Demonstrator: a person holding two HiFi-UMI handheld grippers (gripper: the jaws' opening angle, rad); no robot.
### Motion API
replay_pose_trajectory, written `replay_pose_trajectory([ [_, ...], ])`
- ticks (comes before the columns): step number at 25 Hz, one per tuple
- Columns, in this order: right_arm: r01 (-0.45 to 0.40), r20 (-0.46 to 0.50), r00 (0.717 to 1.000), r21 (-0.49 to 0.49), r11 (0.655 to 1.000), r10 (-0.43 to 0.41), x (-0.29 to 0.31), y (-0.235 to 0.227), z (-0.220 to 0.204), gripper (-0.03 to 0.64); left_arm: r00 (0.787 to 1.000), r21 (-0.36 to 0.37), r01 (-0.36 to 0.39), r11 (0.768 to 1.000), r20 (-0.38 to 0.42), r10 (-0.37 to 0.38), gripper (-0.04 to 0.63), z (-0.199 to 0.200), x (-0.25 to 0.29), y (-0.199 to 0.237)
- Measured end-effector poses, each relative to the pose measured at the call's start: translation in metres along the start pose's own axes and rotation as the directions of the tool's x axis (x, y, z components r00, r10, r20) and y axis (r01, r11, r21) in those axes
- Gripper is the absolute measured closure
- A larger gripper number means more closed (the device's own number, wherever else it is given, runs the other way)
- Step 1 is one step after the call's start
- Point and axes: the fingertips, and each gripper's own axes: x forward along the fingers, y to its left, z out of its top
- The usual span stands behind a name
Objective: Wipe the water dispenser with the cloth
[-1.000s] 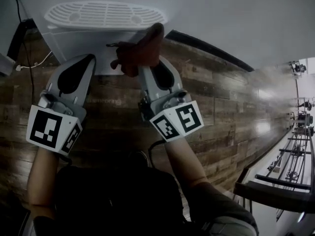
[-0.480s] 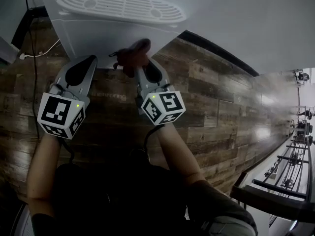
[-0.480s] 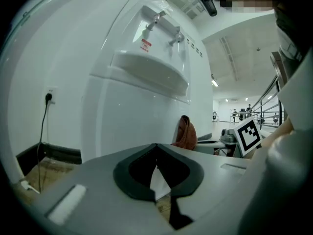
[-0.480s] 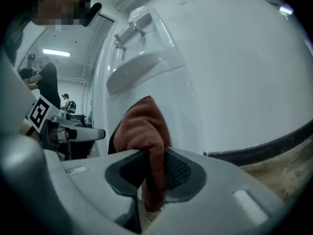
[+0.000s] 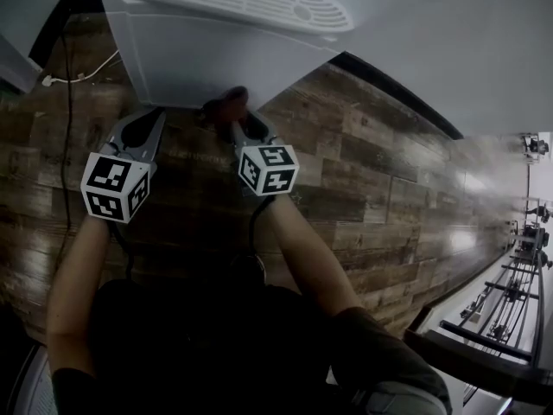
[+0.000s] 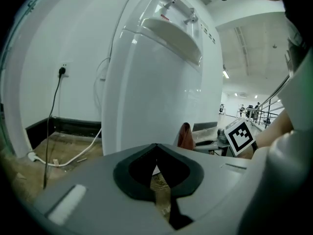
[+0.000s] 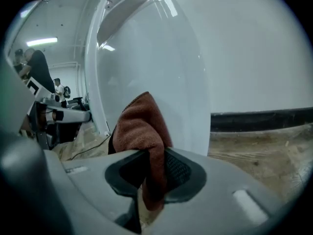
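right tool [image 7: 152, 156] clamped on cloth [image 7: 142, 124] | cloth right at water dispenser [image 5: 216, 59] lower front | left tool [image 6: 156, 150] closed, empty

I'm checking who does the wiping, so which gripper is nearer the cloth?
Right. The right gripper is shut on the reddish-brown cloth by the water dispenser. The left gripper is apart, to the cloth's left, holding nothing.
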Motion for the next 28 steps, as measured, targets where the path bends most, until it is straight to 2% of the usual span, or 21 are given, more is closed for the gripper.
replay_pose_trajectory([
  [2, -0.003, -0.031, 1.0, -0.037, 0.999, 0.002, 0.002, 0.002, -0.008, 0.552, 1.0, 0.0, -0.003, 1.0, -0.013, 0.003, 0.577, -0.005, -0.001, 0.004],
  [4, -0.031, -0.019, 0.999, -0.107, 0.994, 0.029, -0.003, 0.014, 0.0, 0.552, 1.0, 0.011, 0.01, 1.0, -0.008, -0.01, 0.577, -0.003, -0.003, 0.005],
  [7, -0.113, 0.096, 0.986, -0.222, 0.968, 0.137, -0.031, 0.055, 0.051, 0.552, 0.998, 0.048, 0.024, 0.999, 0.052, -0.027, 0.577, 0.026, -0.014, 0.005],
  [9, -0.144, 0.206, 0.955, -0.31, 0.94, 0.214, -0.057, 0.088, 0.105, 0.552, 0.992, 0.091, 0.015, 0.996, 0.122, -0.026, 0.575, 0.061, -0.028, 0.005],
  [11, -0.129, 0.293, 0.922, -0.379, 0.916, 0.251, -0.081, 0.114, 0.16, 0.552, 0.981, 0.131, 0.0, 0.991, 0.194, -0.025, 0.577, 0.101, -0.044, 0.001],
  [12, -0.105, 0.313, 0.917, -0.406, 0.908, 0.247, -0.088, 0.121, 0.181, 0.552, 0.974, 0.147, -0.005, 0.989, 0.226, -0.029, 0.577, 0.12, -0.052, -0.004],
  [16, -0.024, 0.297, 0.936, -0.487, 0.873, 0.192, -0.09, 0.118, 0.22, 0.552, 0.951, 0.19, -0.014, 0.982, 0.307, -0.046, 0.577, 0.169, -0.07, -0.016],
  [20, -0.037, 0.256, 0.949, -0.495, 0.868, 0.186, -0.072, 0.114, 0.209, 0.552, 0.957, 0.194, 0.02, 0.981, 0.281, -0.075, 0.577, 0.16, -0.065, -0.019],
  [23, -0.08, 0.171, 0.969, -0.469, 0.88, 0.179, -0.049, 0.11, 0.172, 0.552, 0.97, 0.112, 0.051, 0.992, 0.231, -0.076, 0.577, 0.127, -0.058, -0.01],
  [25, -0.116, 0.103, 0.979, -0.425, 0.898, 0.175, -0.033, 0.105, 0.142, 0.552, 0.979, 0.069, 0.042, 0.997, 0.195, -0.054, 0.577, 0.101, -0.054, 0.002],
  [28, -0.144, 0.023, 0.986, -0.371, 0.917, 0.164, -0.008, 0.093, 0.1, 0.552, 0.989, 0.048, -0.015, 0.999, 0.15, 0.007, 0.575, 0.061, -0.046, 0.027],
])
